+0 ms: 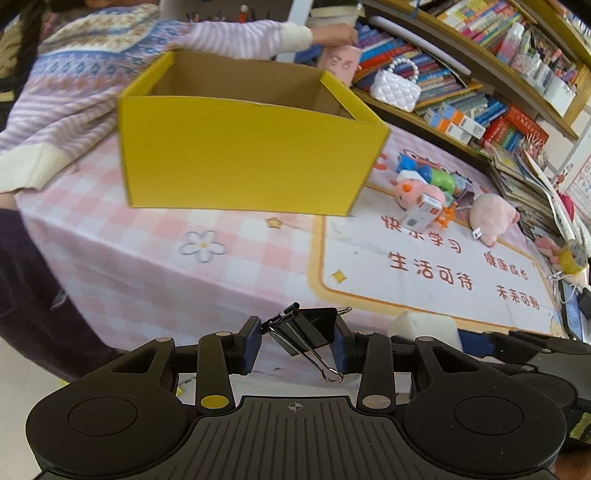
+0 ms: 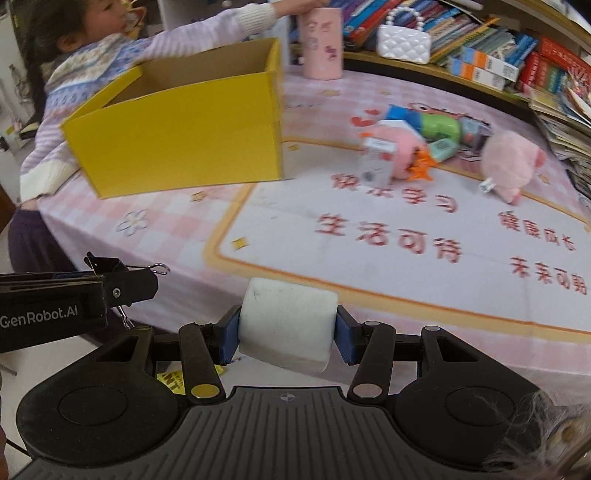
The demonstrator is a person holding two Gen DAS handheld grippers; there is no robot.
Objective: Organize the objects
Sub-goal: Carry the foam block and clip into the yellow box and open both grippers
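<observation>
Nearest the left wrist camera, the left gripper has its fingers closed on a black binder clip, which sits skewed between the pads: its body lies crosswise while one wire handle runs down toward the camera and the other sticks up and away. Just beside it, the right gripper has its fingers clamped on a white foam block, a rounded brick whose long axis lies across the fingers, from pad to pad. Both loads hang off the near edge of the table, not yet over it.

Farther in, toward the table's left edge, the yellow cardboard box stands upright with its open top facing up; what shows of its inside is bare, though the floor of it is hidden from both views. Its long side faces the grippers. As a judgement, the sorting looks barely begun: two things are picked up and neither is in the box.

Past the box, near the middle of the table's far side, a heap of toys remains loose, with a pink plush pig lying on its side just right of it. A pink cup stands at the far edge, where a person's hand reaches. These still seem to need putting away.
</observation>
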